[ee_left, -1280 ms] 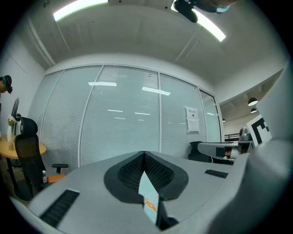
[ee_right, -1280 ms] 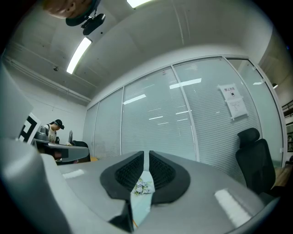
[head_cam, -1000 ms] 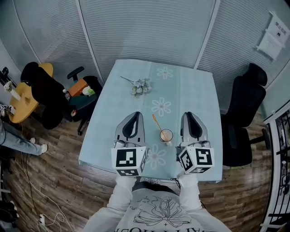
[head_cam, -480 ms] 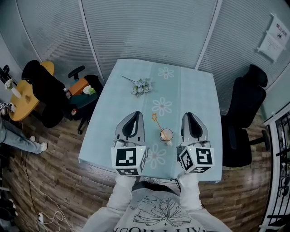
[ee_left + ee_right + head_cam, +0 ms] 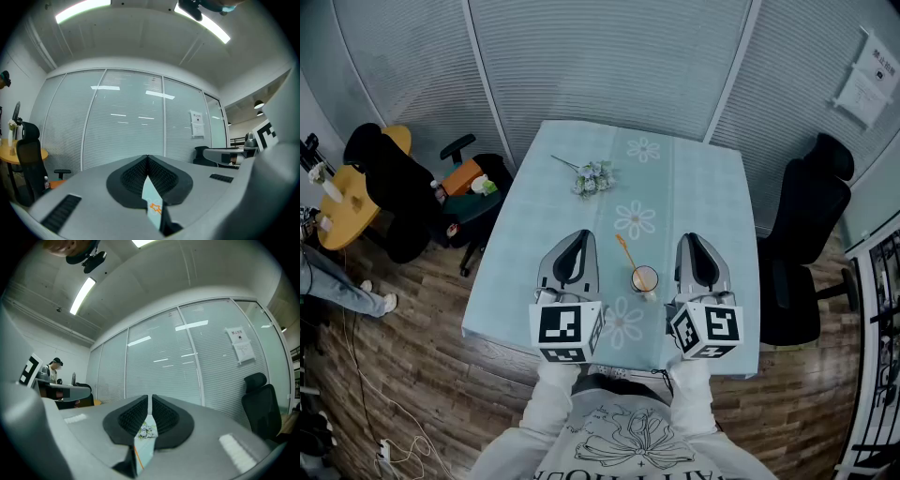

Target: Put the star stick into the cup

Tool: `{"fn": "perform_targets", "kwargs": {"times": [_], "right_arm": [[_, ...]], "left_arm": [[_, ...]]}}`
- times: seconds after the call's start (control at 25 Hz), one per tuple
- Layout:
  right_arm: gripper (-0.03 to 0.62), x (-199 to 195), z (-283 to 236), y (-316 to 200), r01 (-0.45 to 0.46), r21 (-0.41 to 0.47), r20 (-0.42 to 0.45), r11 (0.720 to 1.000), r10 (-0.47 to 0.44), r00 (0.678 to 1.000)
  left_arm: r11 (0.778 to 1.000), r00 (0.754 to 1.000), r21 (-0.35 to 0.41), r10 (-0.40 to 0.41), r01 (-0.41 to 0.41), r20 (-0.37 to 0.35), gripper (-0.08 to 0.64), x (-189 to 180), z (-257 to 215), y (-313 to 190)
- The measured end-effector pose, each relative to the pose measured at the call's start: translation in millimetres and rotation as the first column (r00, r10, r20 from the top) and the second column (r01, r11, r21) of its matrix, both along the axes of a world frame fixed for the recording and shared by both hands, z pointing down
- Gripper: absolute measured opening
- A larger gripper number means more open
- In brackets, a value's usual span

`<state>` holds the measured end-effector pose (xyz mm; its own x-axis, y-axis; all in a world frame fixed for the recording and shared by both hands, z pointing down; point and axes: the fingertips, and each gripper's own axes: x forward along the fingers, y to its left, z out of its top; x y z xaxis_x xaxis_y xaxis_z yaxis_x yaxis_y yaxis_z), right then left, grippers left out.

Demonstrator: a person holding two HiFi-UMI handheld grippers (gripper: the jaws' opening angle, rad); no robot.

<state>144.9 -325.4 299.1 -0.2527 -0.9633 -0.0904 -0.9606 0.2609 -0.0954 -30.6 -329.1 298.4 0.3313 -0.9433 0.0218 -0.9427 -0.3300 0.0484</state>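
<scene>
- Where the room ran out to the left, a round yellow table (image 5: 342,211) stood on the wooden floor, with a black chair (image 5: 394,211) just beside it.
- Nearer the middle, a table (image 5: 703,197) under a pale blue cloth printed with daisies filled the space in front of the person.
- The left gripper (image 5: 579,239) lay low over the near part of that table, held by a hand in a white sleeve (image 5: 553,394). Along its own length, its jaws (image 5: 147,161) were pressed together at the tips with nothing between them. Only a thin wedge of cloth and the orange star showed through lower down.
- A small bunch of flowers (image 5: 592,178) lay on the cloth towards the far side, well apart from both tools.
- The star stick (image 5: 627,256) stood in the cup (image 5: 644,279), leaning up and to the left, its star end (image 5: 155,207) clear of the rim.
- The cup sat between the two grippers, closer to the right one, and neither touched it.
- The right gripper (image 5: 690,241) rested level with the left. Its jaws (image 5: 150,401) were closed to a hairline slit and held nothing; the flowers (image 5: 146,430) and a sliver of the orange stick (image 5: 136,456) showed beyond.
- A black office chair (image 5: 806,239) stood beside the table's right edge.
- A white sheet of paper (image 5: 867,84) hung on the blinds at the far right.
</scene>
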Motion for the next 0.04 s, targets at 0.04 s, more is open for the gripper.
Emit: {"fn": "perform_targets", "kwargs": {"times": [0.04], "right_arm": [[0.038,-0.2,-0.1,-0.6,0.0,-0.001,0.0,1.0,0.0,1.0]], "left_arm": [[1.0,1.0,0.0,0.001,-0.001,0.0,0.006,-0.2,-0.1,-0.6]]}}
